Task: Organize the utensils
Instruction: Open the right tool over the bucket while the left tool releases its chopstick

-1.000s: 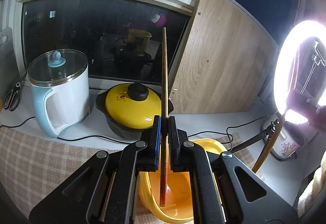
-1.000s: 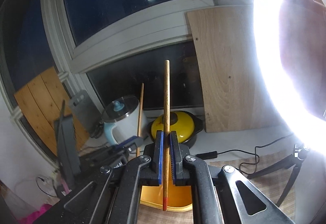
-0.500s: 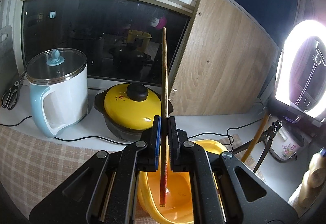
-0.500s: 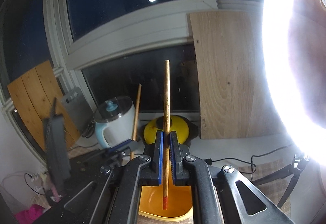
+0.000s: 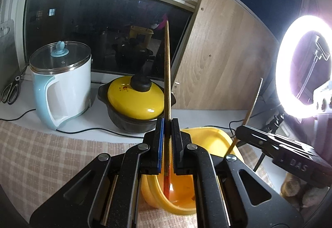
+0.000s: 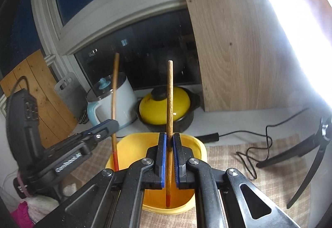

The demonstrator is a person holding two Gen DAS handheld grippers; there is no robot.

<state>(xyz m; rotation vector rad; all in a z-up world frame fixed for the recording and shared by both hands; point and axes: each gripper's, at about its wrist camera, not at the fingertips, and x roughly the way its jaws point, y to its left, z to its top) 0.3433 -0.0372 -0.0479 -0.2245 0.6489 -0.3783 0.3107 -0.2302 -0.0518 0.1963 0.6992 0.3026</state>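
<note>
1. Your left gripper point(image 5: 167, 143) had its jaws pinched on a wooden chopstick point(image 5: 167, 74), which stood upright between the blue pads.
2. That chopstick's red-painted lower end point(image 5: 166, 185) hung inside the yellow bowl point(image 5: 209, 138); whether it touched the bottom could not be told.
3. Your right gripper point(image 6: 170, 157) had its jaws likewise pressed on a second chopstick point(image 6: 169, 99), also upright, with its red tip point(image 6: 168, 201) down within the same yellow bowl point(image 6: 128, 145).
4. Seen from the left wrist, your right gripper point(image 5: 276, 145) sat at the bowl's right side, its chopstick point(image 5: 252, 107) leaning a little.
5. Seen from the right wrist, your left gripper point(image 6: 83, 143) sat at the bowl's left edge, its chopstick point(image 6: 114, 103) reaching down past the rim.
6. The bowl rested on a checked cloth point(image 5: 51, 155).
7. Behind it, on the white sill, stood a dark pot with a yellow lid point(image 5: 134, 101) and a white and blue electric pot with a glass lid point(image 5: 62, 87).
8. A wooden board point(image 5: 220, 66) leaned by the window, scissors point(image 5: 10, 91) lay at far left, and a ring light point(image 5: 290, 66) glared at the right.
</note>
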